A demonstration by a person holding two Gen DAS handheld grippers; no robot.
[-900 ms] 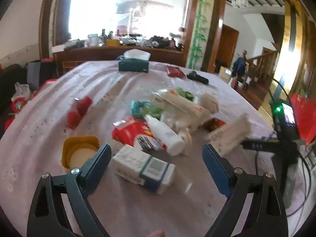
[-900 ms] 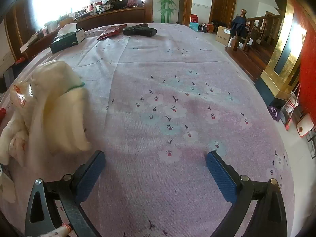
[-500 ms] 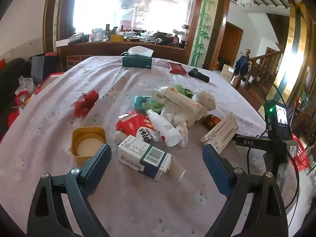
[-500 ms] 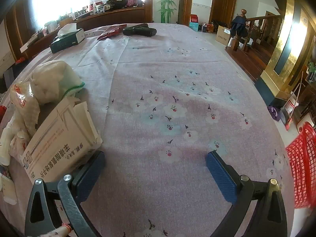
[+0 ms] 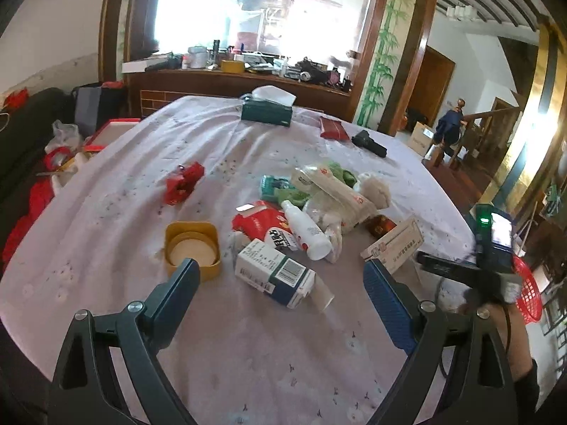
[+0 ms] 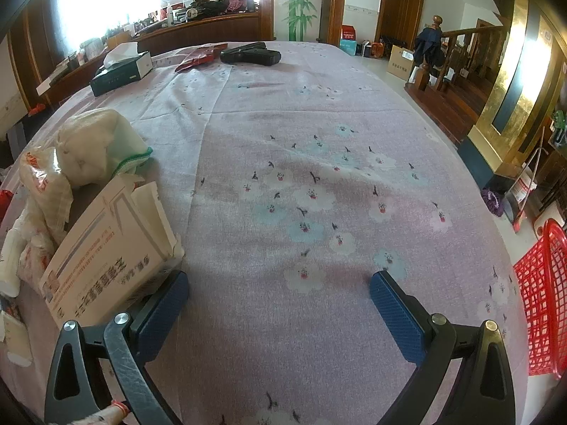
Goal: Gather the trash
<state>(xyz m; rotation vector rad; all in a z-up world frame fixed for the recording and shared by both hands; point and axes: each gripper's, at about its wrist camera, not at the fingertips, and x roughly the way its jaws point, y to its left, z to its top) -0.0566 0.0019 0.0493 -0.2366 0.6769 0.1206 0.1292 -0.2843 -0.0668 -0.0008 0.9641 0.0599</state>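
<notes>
A heap of trash lies on the pink tablecloth (image 5: 117,212). In the left wrist view: a white and blue carton (image 5: 274,274), a white bottle (image 5: 306,230), a red packet (image 5: 264,225), a yellow lid (image 5: 191,249), a red wrapper (image 5: 184,182), a white medicine box (image 5: 393,246) and plastic bags (image 5: 336,194). My left gripper (image 5: 281,283) is open and empty, just short of the carton. My right gripper (image 6: 280,299) is open and empty; its left finger (image 6: 161,304) is against the medicine box (image 6: 106,251). A red basket (image 6: 542,297) stands past the table's right edge.
A green tissue box (image 5: 267,108), a red pouch (image 5: 333,129) and a black gun-shaped tool (image 5: 368,141) lie at the table's far end. A cluttered wooden counter (image 5: 241,78) stands behind. Bags and red items (image 5: 60,156) are on the left. Stairs (image 6: 457,71) are on the right.
My left gripper has pulled back and risen, so the trash looks farther off. The medicine box has come in beside my right gripper's left finger, and the red basket has appeared at the right.
</notes>
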